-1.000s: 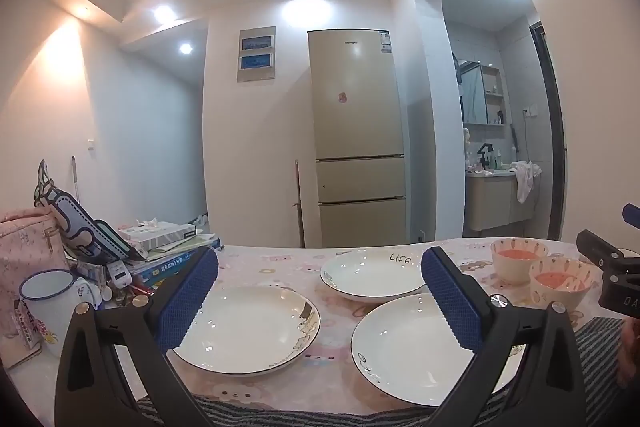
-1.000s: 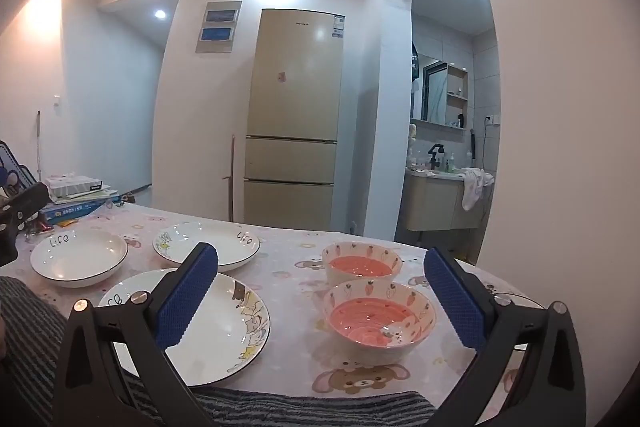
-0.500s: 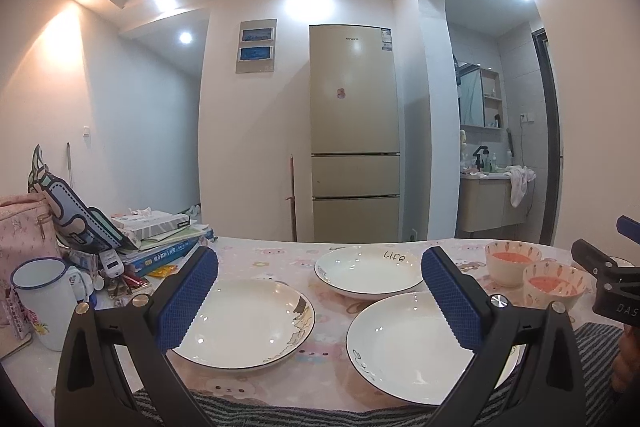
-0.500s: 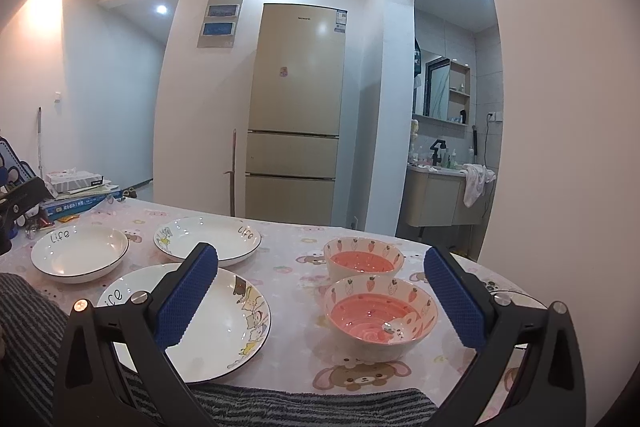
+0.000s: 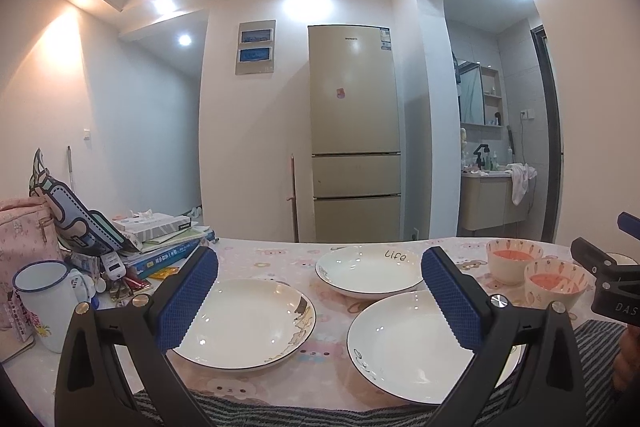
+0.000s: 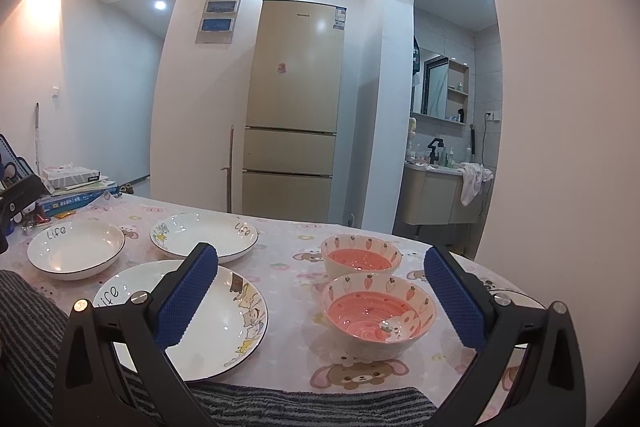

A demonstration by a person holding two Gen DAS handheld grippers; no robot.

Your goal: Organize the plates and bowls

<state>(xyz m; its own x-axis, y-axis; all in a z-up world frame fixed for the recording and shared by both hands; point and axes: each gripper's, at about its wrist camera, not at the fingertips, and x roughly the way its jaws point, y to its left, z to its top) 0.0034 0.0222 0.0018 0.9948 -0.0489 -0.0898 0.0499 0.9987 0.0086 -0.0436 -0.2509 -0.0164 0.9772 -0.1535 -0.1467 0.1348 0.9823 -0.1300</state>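
At the far left of the table (image 5: 256, 259) stand a pink bag (image 5: 20, 227), a white enamel mug (image 5: 42, 303) with a blue rim, and a stack of books (image 5: 168, 247) topped by a tissue box (image 5: 154, 225); they crowd that end, just beside the plates.

The left gripper (image 5: 320, 301) hangs above the near edge, its blue pads spread wide and holding nothing. Three white plates lie on the bear-print cloth: the left plate (image 5: 248, 323) under the left pad, the far plate (image 5: 370, 273) behind, and the near plate (image 5: 404, 347), partly hidden by the right pad. None touch each other.

The right gripper (image 6: 320, 301) is likewise wide open and empty. Between its pads sits the near bowl (image 6: 380, 315), pink inside with carrot prints; the far bowl (image 6: 360, 261) stands just behind it, almost touching. That makes two bowls.

Each plate reads "Life" on its rim. The other gripper's body shows "DAS" at the right edge of the left view. A striped cloth (image 6: 304, 405) lies along the near edge. Behind stands a beige fridge (image 5: 354, 131); its brand lettering is too small to read.
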